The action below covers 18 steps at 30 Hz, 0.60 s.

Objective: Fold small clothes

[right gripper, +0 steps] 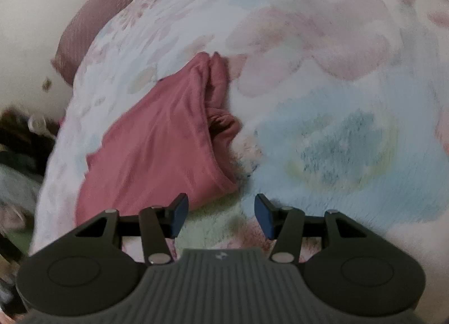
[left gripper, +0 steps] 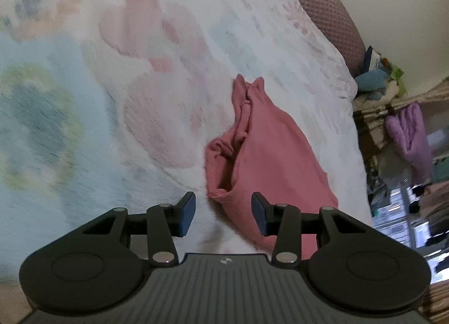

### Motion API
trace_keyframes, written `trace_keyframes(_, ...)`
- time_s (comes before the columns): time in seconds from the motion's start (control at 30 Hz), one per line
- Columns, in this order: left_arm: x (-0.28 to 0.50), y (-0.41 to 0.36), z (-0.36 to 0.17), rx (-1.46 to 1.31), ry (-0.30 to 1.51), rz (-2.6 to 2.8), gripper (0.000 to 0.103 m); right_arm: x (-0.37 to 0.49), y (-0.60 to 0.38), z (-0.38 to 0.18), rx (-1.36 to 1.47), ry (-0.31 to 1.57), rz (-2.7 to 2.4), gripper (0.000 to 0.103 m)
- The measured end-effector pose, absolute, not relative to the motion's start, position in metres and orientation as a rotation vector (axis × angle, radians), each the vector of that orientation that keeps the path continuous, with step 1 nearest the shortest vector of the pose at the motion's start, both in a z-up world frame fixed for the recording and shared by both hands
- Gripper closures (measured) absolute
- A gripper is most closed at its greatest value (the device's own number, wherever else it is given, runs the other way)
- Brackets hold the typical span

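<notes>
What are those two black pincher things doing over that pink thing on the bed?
A person is holding two grippers to fold small clothes. A pink garment lies on a fluffy flowered blanket, bunched up along one side. The left gripper and the right gripper both hover just above it with their jaws open, and neither is holding anything. The garment does not look neatly folded yet.

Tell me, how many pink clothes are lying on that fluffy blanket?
1. A single pink garment lies crumpled on the flowery blanket, just ahead of both open grippers; the right wrist view shows the same one. Other clothes may lie outside these views.
</notes>
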State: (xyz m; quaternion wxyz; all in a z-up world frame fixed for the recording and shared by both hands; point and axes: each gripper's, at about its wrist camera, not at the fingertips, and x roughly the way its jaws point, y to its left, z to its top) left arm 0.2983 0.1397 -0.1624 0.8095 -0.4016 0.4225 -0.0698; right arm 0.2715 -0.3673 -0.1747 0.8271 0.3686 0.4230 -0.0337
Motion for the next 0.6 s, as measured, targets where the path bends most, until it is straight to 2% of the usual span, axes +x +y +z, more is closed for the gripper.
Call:
trace_keyframes(0.27, 0.324, 0.127, -0.187, -0.927, 0.919, -0.125, 0.054, 0.285, -0.381, -0.206, 1.037, 0.85, -0.039, 0.052)
trace_keyframes(0.3, 0.327, 0.126, -0.191, -0.92, 0.925, -0.116, 0.057, 0.288, -0.38, -0.21, 1.057, 0.855, -0.044, 0.055)
trace_keyframes(0.33, 0.329, 0.125, -0.193, -0.914, 0.927, -0.107, 0.065, 0.291, -0.379, -0.214, 1.073, 0.854, -0.049, 0.055)
trace_keyframes(0.37, 0.329, 0.125, -0.192, -0.906, 0.927, -0.097, 0.073, 0.291, -0.378, -0.216, 1.078, 0.849, -0.051, 0.06)
trace_keyframes(0.4, 0.328, 0.126, -0.19, -0.898, 0.928, -0.097, 0.084, 0.291, -0.378, -0.217, 1.08, 0.84, -0.054, 0.073)
trace_keyframes(0.47, 0.327, 0.126, -0.185, -0.879, 0.916, -0.117, 0.091, 0.292, -0.379, -0.218, 1.082, 0.84, -0.054, 0.093)
trace_keyframes(0.6, 0.322, 0.123, -0.165, -0.797, 0.876, -0.102, 0.094, 0.288, -0.381, -0.206, 1.072, 0.778, -0.026, 0.098)
